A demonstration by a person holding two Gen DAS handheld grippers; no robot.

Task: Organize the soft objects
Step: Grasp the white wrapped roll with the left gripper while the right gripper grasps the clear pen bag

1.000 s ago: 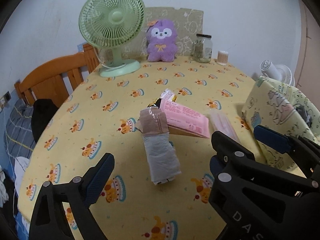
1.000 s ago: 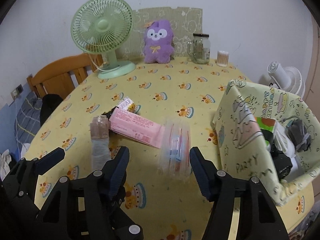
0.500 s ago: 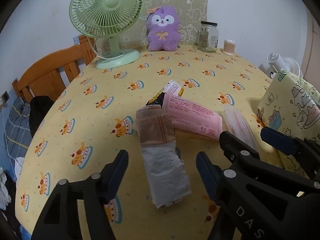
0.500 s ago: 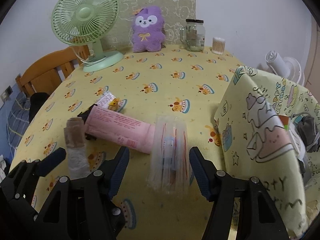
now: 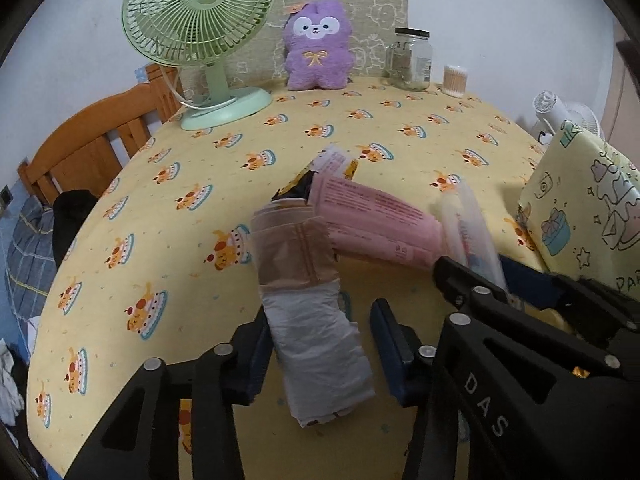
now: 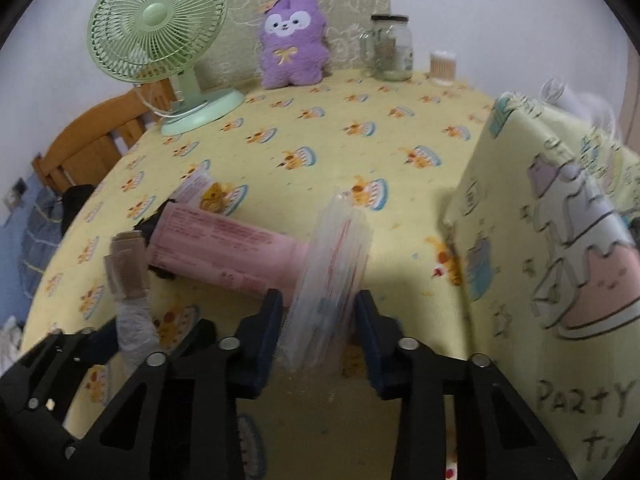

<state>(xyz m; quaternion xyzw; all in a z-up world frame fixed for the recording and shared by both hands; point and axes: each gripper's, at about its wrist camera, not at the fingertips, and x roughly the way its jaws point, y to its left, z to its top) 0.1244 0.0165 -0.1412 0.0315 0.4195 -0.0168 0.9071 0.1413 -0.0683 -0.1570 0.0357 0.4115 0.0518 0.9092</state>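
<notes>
**benchwatcher:** Yellow cake-print cloth covers the bench, with a green desk fan, a purple plush bunny and a glass jar lined up along the back wall. Up front it's three soft packs. The left tool has its jaws either side of a rolled beige-and-grey fabric bundle in clear wrap. The left pad looks like it touches the wrap, but there's a visible gap on the right, so the bundle sits between the pads and isn't pinched yet. The jaws have just been closing in.

**softgoods_fan:** Same deal on the other side? The right tool is down on that clear plastic sleeve with red print, jaws just been closing too. The left pad seems against it; the right one I honestly can't tell, it's blurry there. I'd call it not fully gripped.

**benchwatcher:** Agreed. The pink printed pack lies between the two, touching both, with no tool on it. So the step is a double grasp, early in the job I'd guess.

**softgoods_fan:** Next move needs both tools to finish squeezing, then lift clear. I'd bet on the yellow printed fabric bin at the right as the destination. Squishy wrap could slip, so a firm pinch first.
</notes>
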